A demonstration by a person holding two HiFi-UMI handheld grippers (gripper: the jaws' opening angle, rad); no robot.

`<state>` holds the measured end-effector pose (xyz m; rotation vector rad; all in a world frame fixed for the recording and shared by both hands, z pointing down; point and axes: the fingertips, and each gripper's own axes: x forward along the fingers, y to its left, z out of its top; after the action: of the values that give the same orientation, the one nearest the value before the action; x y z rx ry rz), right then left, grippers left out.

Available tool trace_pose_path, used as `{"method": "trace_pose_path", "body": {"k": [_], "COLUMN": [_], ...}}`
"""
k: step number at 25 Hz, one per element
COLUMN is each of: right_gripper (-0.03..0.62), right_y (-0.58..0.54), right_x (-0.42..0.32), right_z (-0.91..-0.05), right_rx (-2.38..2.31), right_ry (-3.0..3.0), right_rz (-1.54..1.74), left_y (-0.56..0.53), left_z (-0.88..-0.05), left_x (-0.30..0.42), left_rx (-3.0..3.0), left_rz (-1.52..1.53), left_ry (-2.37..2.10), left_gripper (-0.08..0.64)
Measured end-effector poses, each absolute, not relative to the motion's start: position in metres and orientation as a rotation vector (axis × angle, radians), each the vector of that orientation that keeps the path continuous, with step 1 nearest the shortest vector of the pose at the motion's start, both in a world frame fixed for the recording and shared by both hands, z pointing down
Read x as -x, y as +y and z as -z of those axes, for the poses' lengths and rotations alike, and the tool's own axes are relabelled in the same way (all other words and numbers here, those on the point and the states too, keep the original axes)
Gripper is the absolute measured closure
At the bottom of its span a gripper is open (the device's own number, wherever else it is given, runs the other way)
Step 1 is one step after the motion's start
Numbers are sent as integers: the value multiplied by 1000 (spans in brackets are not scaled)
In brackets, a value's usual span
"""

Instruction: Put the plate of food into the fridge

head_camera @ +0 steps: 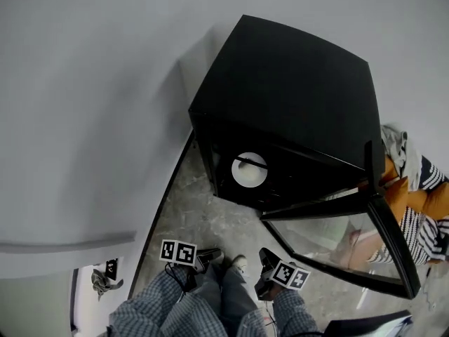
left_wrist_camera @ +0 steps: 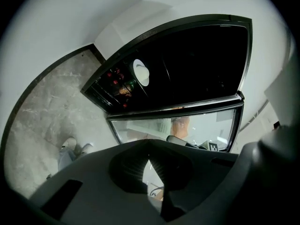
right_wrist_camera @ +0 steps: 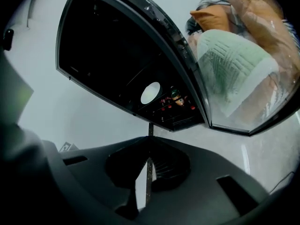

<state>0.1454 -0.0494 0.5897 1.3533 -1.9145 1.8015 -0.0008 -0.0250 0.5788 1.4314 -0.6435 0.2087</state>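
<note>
Head view, black boxy fridge (head_camera: 295, 97) on grey marbled floor (head_camera: 203, 220) by white wall (head_camera: 91, 83), glass door (head_camera: 337, 248) open, round white plate (head_camera: 249, 169) inside, left gripper (left_wrist_camera: 149, 144) and right gripper (right_wrist_camera: 150, 139) jaws together, empty

Left gripper (head_camera: 208, 259) and right gripper (head_camera: 266, 260) hang low, jaws together, empty.

Looking down on a grey mottled floor (head_camera: 189, 223) — running up against a plain white wall (head_camera: 84, 104). Catching an orange cushion (head_camera: 407, 188) and striped cloth (head_camera: 421, 223) heaped together at the right. Glimpsing pale shoes (left_wrist_camera: 70, 145) under checked trouser legs (head_camera: 161, 307).
</note>
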Motion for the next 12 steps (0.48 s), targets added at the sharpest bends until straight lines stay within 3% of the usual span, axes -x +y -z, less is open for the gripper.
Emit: {"method": "trace_pose_path", "body": {"k": [12], "right_gripper": [584], "right_y": [-67], "right_x": [-150], "right_z": [-524], "right_rx": [-1401], "right_ry": [-2047], "right_rz": [-1698], "left_y": [-57], "left_z": [-508], "left_x": [-13], "left_rx": [-1662], "left_rz": [-210], "left_ry": [-736], "left_gripper": [554]}}
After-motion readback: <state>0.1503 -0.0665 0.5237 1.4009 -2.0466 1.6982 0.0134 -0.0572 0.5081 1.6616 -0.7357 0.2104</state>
